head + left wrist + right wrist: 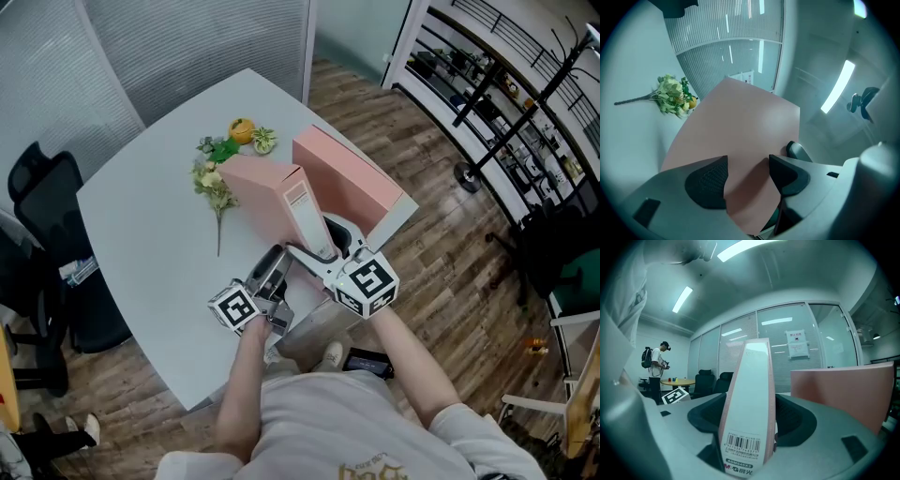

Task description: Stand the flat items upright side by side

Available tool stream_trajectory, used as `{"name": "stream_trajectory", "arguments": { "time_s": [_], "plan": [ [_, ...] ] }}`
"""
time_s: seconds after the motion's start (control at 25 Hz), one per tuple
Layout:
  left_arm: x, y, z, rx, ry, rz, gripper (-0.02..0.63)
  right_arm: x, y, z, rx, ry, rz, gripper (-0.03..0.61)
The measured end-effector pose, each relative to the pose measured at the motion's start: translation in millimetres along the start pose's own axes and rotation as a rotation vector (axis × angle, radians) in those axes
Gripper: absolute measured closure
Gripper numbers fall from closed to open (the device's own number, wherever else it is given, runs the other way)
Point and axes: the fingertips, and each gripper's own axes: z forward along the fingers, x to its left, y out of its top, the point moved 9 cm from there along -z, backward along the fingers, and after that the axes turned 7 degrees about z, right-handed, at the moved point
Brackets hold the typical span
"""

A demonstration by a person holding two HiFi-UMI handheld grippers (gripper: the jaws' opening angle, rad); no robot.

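right gripper (749,416) clamped on held pink box (267,199) spine, left gripper (747,180) jaws apart bracing its face: ease it plumb beside standing pink box (347,183).

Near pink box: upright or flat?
Upright: the near pink box stands on edge, spine clamped in the right gripper, beside the far pink box.

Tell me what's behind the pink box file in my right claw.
Beyond the upright pink box file held in the right claw, an artificial flower sprig and orange fruit lie on the white table. The box hides the table directly behind it.
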Motion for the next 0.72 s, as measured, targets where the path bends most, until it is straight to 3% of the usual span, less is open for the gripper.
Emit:
{"name": "stream_trajectory", "arguments": {
  "time_s": [0.72],
  "plan": [
    [10.9, -25.2, -2.1, 0.036, 0.058, -0.053, 0.348, -9.0, -53.3, -34.1, 0.184, -0.076, 0.002, 0.258]
  ]
}}
